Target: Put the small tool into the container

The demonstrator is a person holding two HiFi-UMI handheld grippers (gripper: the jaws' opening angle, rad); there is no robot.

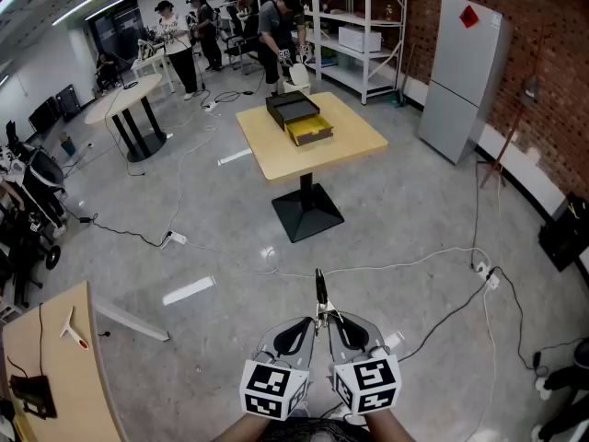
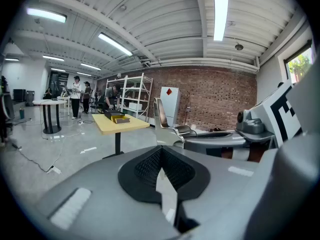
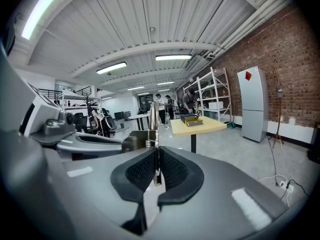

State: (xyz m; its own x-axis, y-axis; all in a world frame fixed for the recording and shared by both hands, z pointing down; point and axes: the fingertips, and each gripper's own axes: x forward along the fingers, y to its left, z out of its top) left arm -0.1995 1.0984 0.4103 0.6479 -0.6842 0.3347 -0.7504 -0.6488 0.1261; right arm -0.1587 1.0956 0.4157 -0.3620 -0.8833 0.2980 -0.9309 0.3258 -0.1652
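Nearest the lens, the two grippers are held side by side, low and close to the body, with their marker cubes almost touching. On the left, the left gripper (image 1: 296, 335) is seen with its pads pressed together and nothing caught between them in its own view. It is judged to be idle.

Between the two grippers the small tool (image 1: 321, 302) is seen, a thin metal piece with a darker end. It is pinched by the right gripper (image 1: 343, 328), whose pads are closed on its lower part in the right gripper view. Its long axis is pointed forward, away from the person and roughly along the jaws, and it is seen rising above them in that view.

Straight ahead of the tool, and a little to its left, the wooden table (image 1: 276, 159) is stood on a single black foot, well apart from both grippers across bare floor crossed by cables. On the table a black container (image 1: 292, 109) is set open, with a yellow box (image 1: 310, 133) touching its near right side. Which of the two is meant cannot be told.

The right gripper is the one that matters, since the tool is already in it. A walk forward is judged to be needed before any reach, as neither arm is extended. A person (image 1: 276, 26) is bent over at the table's far side.
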